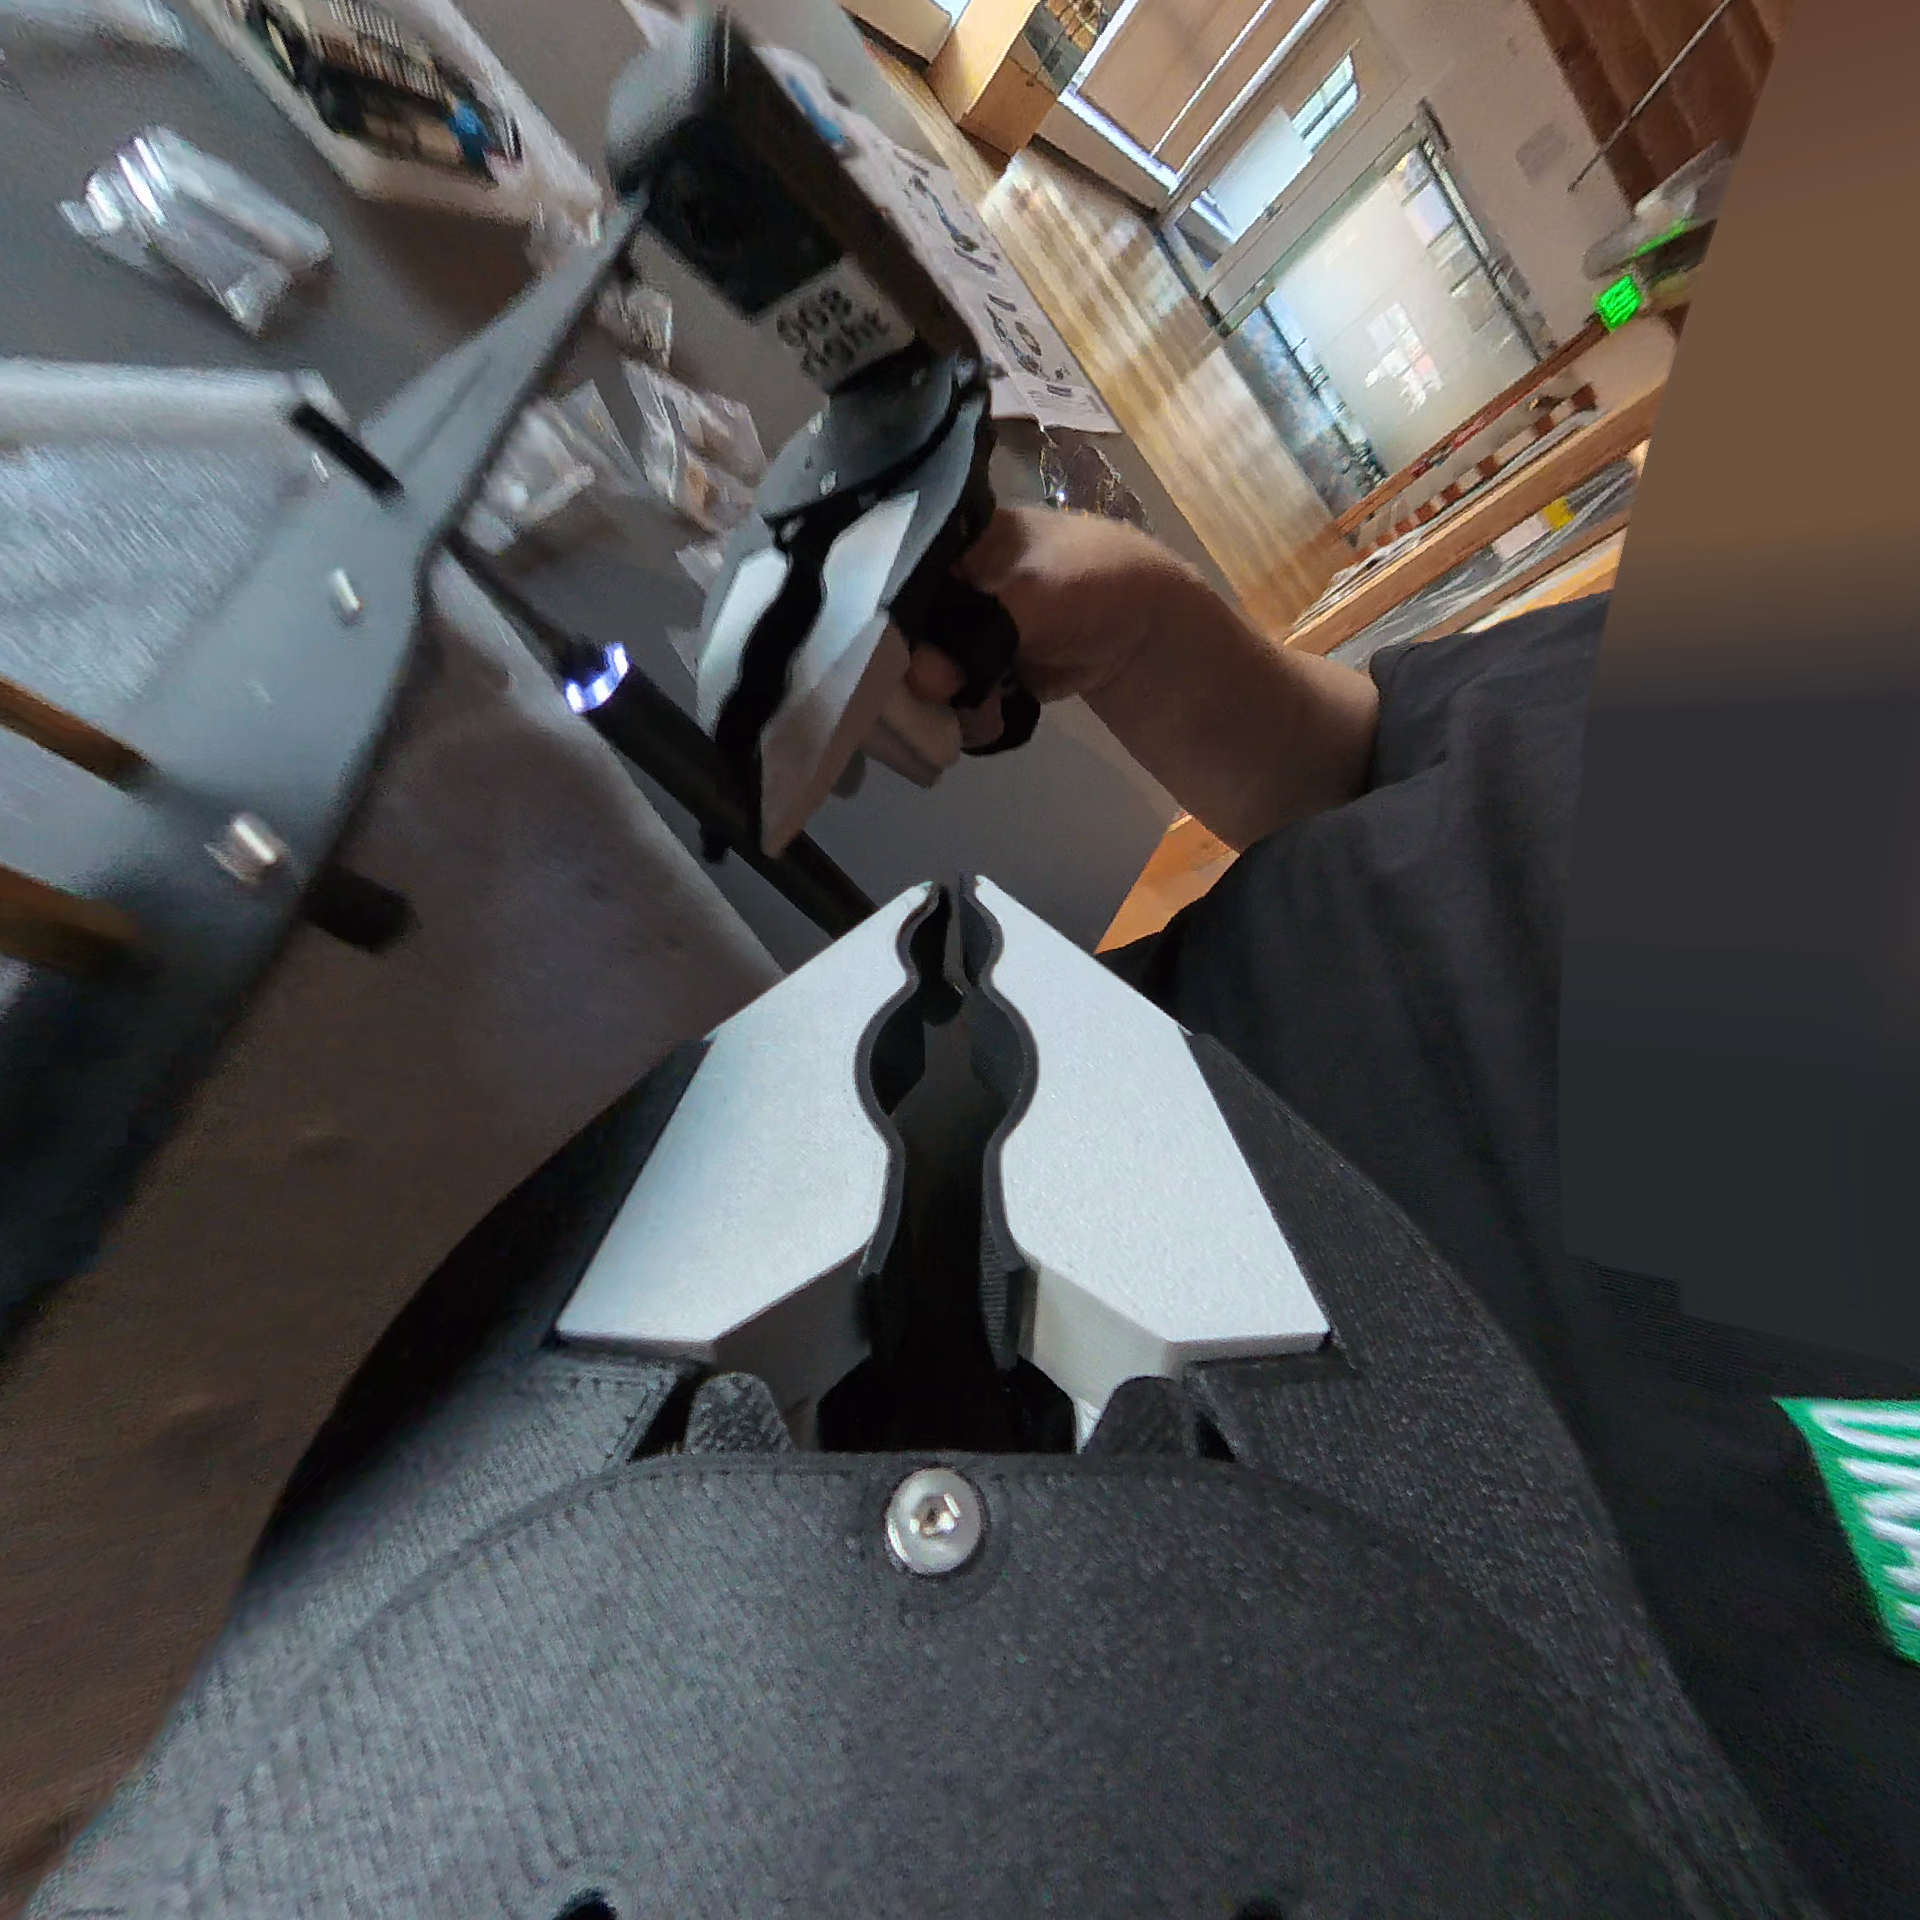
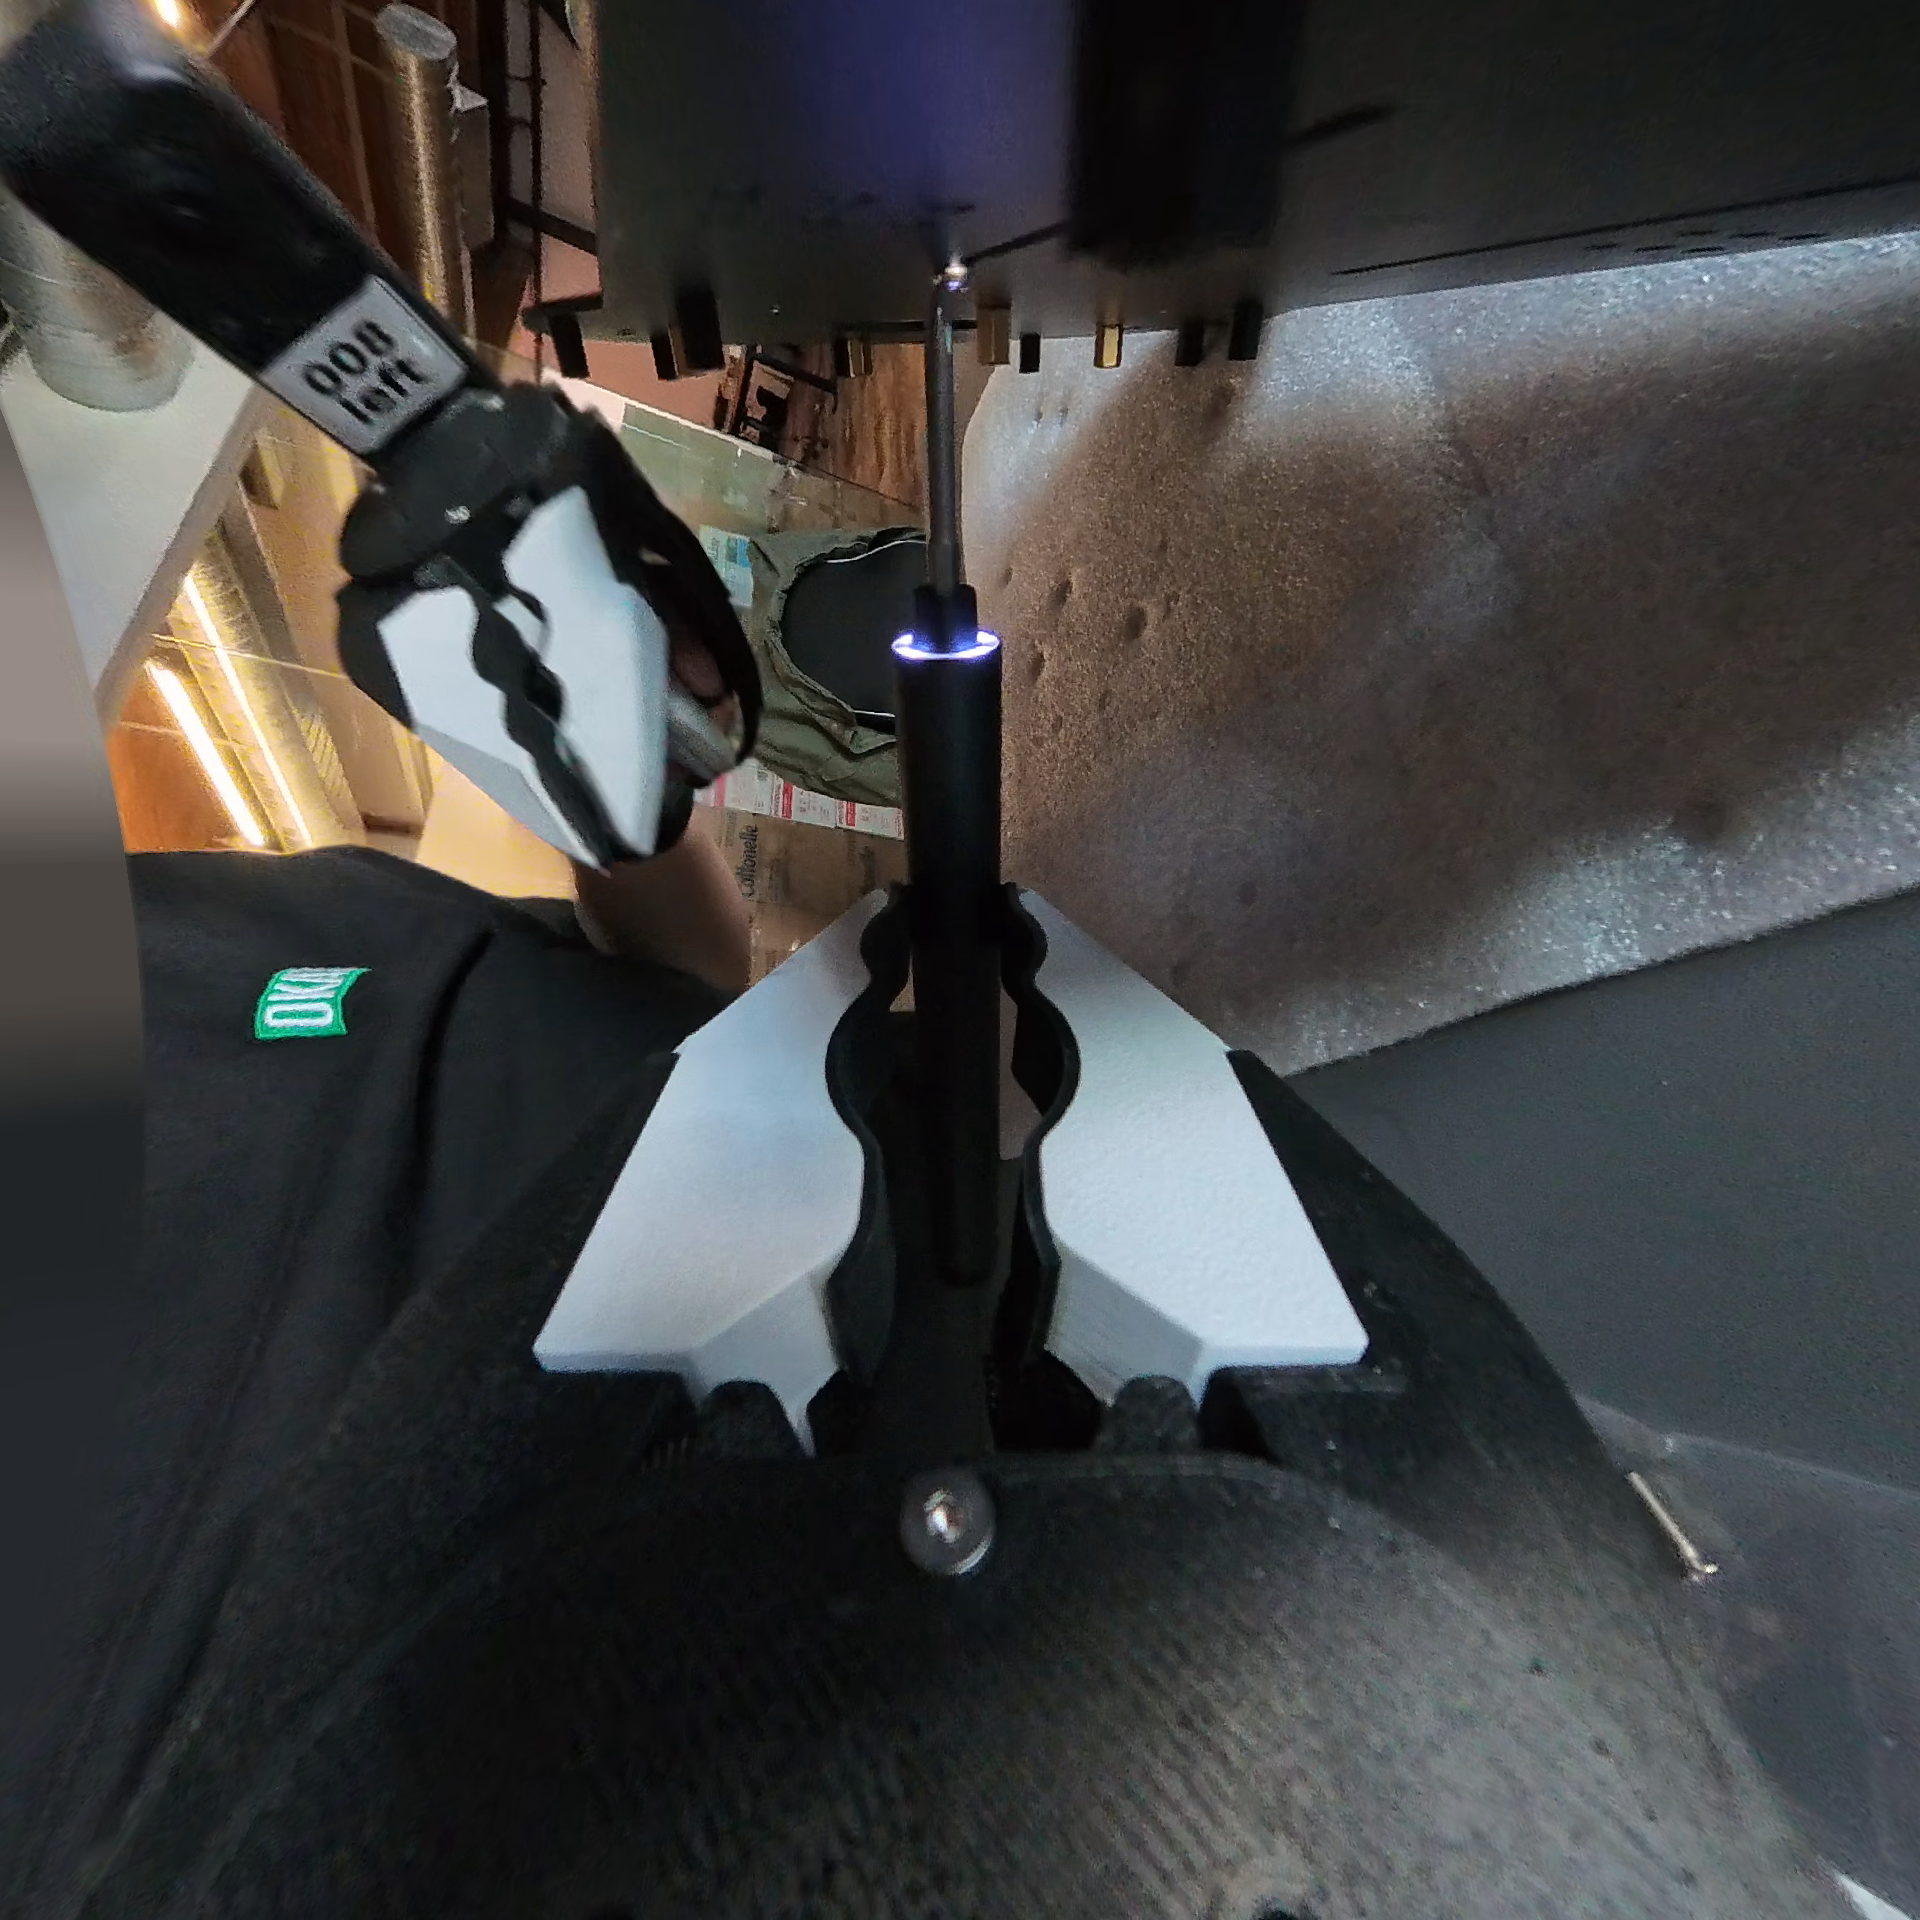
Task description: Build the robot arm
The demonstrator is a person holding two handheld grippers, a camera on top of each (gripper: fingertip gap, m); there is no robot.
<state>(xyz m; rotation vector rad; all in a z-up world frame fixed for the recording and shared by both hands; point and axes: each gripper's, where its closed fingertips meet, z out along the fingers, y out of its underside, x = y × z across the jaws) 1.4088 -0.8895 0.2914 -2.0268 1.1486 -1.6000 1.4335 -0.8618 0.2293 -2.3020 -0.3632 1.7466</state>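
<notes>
My right gripper (image 2: 951,899) is shut on a black electric screwdriver (image 2: 948,790) with a lit ring (image 2: 940,646). Its thin bit (image 2: 941,436) points at a small screw (image 2: 951,276) on the edge of a dark metal chassis (image 2: 810,156). My left gripper (image 1: 956,899) is shut and holds nothing, and it hovers beside the chassis (image 1: 208,644). The right gripper (image 1: 774,805) and the screwdriver (image 1: 665,727) also show in the left wrist view. The left gripper (image 2: 608,842) shows at the left of the right wrist view, apart from the screwdriver.
The chassis rests on a grey foam pad (image 2: 1455,727) with brass standoffs (image 2: 992,324) along its edge. Clear bags of small parts (image 1: 197,229) and paper sheets (image 1: 1029,353) lie on the table. A loose screw (image 2: 1673,1527) lies at the right. A person's hand (image 1: 1091,623) and black shirt (image 2: 364,1143) are close. Tip to tip, the grippers are about 8 centimetres apart.
</notes>
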